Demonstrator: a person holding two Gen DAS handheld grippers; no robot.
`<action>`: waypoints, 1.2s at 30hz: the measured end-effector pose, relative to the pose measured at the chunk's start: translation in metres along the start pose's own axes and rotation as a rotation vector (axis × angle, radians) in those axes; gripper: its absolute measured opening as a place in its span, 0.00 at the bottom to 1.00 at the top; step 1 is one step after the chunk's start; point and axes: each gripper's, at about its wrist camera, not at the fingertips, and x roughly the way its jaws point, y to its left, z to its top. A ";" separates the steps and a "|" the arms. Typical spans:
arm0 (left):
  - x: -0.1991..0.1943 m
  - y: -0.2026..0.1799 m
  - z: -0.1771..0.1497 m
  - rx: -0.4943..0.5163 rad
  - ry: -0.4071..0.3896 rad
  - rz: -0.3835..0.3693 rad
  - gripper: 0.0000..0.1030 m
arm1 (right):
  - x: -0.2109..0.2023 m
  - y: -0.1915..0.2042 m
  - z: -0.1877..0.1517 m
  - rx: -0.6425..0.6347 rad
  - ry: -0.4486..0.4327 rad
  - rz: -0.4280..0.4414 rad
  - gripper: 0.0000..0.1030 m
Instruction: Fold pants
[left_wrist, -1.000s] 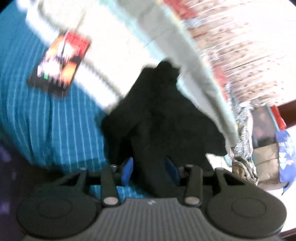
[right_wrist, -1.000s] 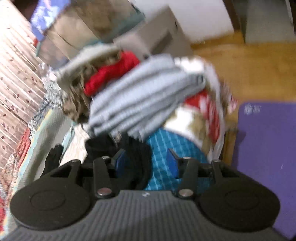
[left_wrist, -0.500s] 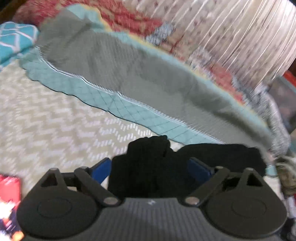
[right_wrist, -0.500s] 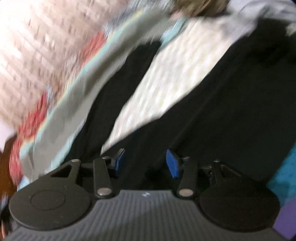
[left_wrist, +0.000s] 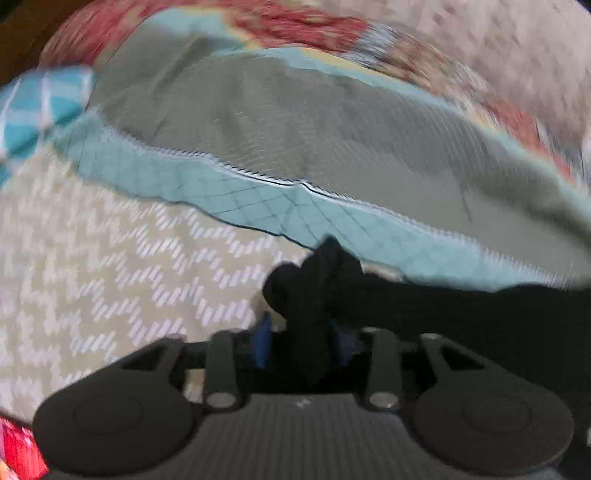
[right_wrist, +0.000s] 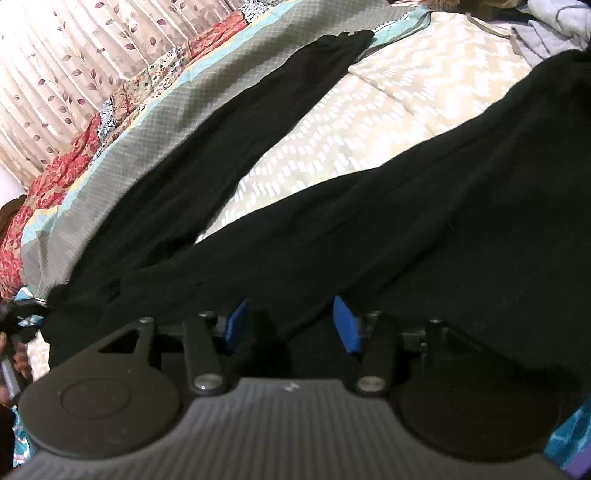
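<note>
a second ago both views swung fast across the room, the pants hanging bunched in the air; now the black pants (right_wrist: 369, 206) lie spread on the bed (right_wrist: 332, 147), their two legs splayed apart in a v toward the far end. that reads as the lay-out step done, with the actual folding not yet begun

the left hand-held gripper (left_wrist: 301, 339) has a bunched corner of the pants between its blue pads, and its jaws are closing after a brief widening; the picture is blurred, but the pads look pressed against the cloth. the right hand-held gripper (right_wrist: 291, 321) is opening, its pads standing clear of the dark fabric that lies between and under them, so it seems to be letting go

the bed carries a beige zigzag sheet (left_wrist: 103, 266) with a grey and teal quilt (left_wrist: 295, 122) along its far side, one leg resting partly on it. behind is a leaf-print curtain (right_wrist: 66, 62), and a heap of other clothes (right_wrist: 546, 33) sits at the bed's far end
</note>
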 end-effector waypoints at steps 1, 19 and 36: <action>-0.002 -0.005 -0.003 0.029 -0.008 0.024 0.60 | -0.002 0.001 -0.001 -0.011 0.002 0.000 0.59; -0.009 0.028 0.027 -0.122 -0.045 -0.043 0.92 | -0.017 0.017 0.079 0.063 -0.086 0.039 0.59; -0.005 -0.055 -0.007 0.386 -0.143 -0.019 0.11 | 0.145 0.053 0.307 0.138 -0.043 -0.154 0.59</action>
